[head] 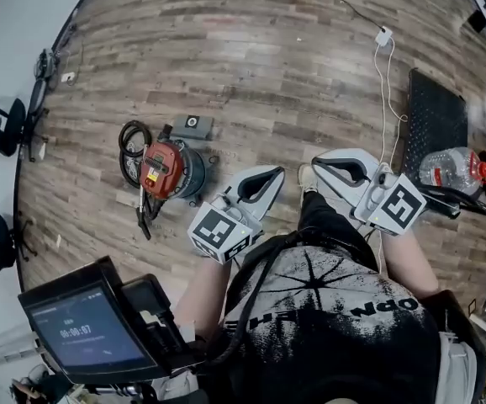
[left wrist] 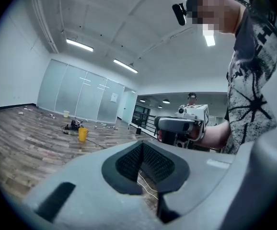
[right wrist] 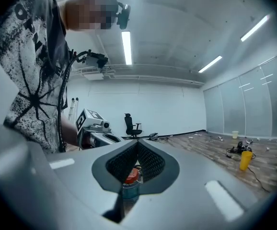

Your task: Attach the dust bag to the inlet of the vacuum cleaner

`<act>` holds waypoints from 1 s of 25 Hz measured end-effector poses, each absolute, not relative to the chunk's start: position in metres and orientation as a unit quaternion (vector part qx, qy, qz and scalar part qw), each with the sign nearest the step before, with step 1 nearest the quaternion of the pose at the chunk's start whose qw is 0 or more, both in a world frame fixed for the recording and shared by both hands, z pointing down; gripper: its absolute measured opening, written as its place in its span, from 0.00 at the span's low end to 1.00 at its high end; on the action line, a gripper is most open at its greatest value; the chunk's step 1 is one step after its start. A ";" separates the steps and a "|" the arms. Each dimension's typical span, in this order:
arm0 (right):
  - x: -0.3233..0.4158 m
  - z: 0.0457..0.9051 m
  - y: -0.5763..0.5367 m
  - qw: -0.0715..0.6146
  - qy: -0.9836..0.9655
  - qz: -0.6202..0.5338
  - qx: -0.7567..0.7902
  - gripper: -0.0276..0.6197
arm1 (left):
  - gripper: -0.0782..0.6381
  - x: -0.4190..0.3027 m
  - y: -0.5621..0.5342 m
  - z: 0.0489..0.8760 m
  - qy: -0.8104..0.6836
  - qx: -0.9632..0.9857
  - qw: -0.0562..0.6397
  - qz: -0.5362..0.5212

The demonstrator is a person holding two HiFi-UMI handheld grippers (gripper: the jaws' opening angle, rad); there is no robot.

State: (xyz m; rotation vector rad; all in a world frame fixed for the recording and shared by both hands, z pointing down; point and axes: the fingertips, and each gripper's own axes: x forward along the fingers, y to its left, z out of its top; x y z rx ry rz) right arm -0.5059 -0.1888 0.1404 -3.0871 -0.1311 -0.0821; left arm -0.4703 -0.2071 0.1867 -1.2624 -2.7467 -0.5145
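**While my fingers are shut and empty, the vacuum cleaner waits on the floor**

Since nothing is in my grip yet, the step in hand, I think, is getting over to the vacuum cleaner (head: 172, 170). My left fingers (left wrist: 124, 164) are pressed together with nothing between them. My right fingers (right wrist: 153, 162) are pressed together too. The water bottle (right wrist: 131, 181) that peeks past them is far off on the floor, not held.

The vacuum cleaner sits on the wooden floor (head: 293, 66), ahead of me and to my left, well apart from both hands. It has a red top on a round grey drum. A black hose (head: 130, 146) is curled up at its side. Just beside it lies a grey square thing (head: 192, 125) with a round spot in the middle. That might be the dust bag, but I cannot tell from here. I cannot see the inlet either.

To do this well, I should get down close first and find the bag and the inlet. I should open my fingers before I reach. I think the bag will be soft and floppy, so I would hold it by its stiff edge, line its hole up with the inlet, and push straight on.
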 end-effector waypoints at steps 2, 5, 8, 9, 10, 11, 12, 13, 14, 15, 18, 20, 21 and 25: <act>-0.501 0.136 -0.152 0.019 -0.036 -0.018 -0.999 0.05 | 0.11 -0.469 -0.170 0.181 -0.893 -0.419 0.041 -0.161; -0.496 0.134 -0.104 0.019 -0.017 -0.015 -1.000 0.05 | 0.11 -0.468 -0.117 0.176 -0.889 -0.430 0.044 -0.149; -0.498 0.136 -0.069 0.012 0.002 -0.021 -1.000 0.05 | 0.11 -0.471 -0.078 0.175 -0.884 -0.443 0.035 -0.149; -0.498 0.134 -0.059 0.008 0.008 -0.020 -1.000 0.05 | 0.11 -0.473 -0.067 0.174 -0.882 -0.446 0.033 -0.149; -0.498 0.131 -0.048 0.005 0.014 -0.018 -1.000 0.05 | 0.11 -0.474 -0.057 0.172 -0.880 -0.450 0.031 -0.147; -0.497 0.128 -0.037 0.002 0.020 -0.016 -1.000 0.05 | 0.11 -0.475 -0.046 0.169 -0.878 -0.455 0.029 -0.145; -0.496 0.124 -0.026 0.000 0.025 -0.015 -1.000 0.05 | 0.11 -0.475 -0.034 0.165 -0.877 -0.459 0.028 -0.143; -0.495 0.121 -0.015 -0.001 0.029 -0.013 -0.999 0.05 | 0.11 -0.476 -0.023 0.162 -0.875 -0.462 0.027 -0.140; -0.495 0.118 -0.005 -0.002 0.033 -0.010 -0.999 0.05 | 0.11 -0.477 -0.013 0.159 -0.874 -0.465 0.025 -0.136; -0.496 0.115 0.005 -0.001 0.036 -0.008 -0.999 0.05 | 0.11 -0.478 -0.004 0.157 -0.874 -0.467 0.025 -0.135; -0.501 0.117 0.025 -0.003 0.043 -0.004 -0.999 0.05 | 0.11 -0.485 0.013 0.161 -0.871 -0.471 0.031 -0.140; -0.505 0.119 0.031 -0.004 0.048 0.002 -0.999 0.05 | 0.11 -0.487 0.019 0.164 -0.869 -0.474 0.038 -0.139; -0.507 0.120 0.034 -0.004 0.050 0.004 -0.999 0.05 | 0.11 -0.488 0.023 0.164 -0.868 -0.475 0.039 -0.139; -0.519 0.124 0.047 0.000 0.048 0.006 -0.999 0.05 | 0.11 -0.491 0.037 0.161 -0.866 -0.479 0.042 -0.138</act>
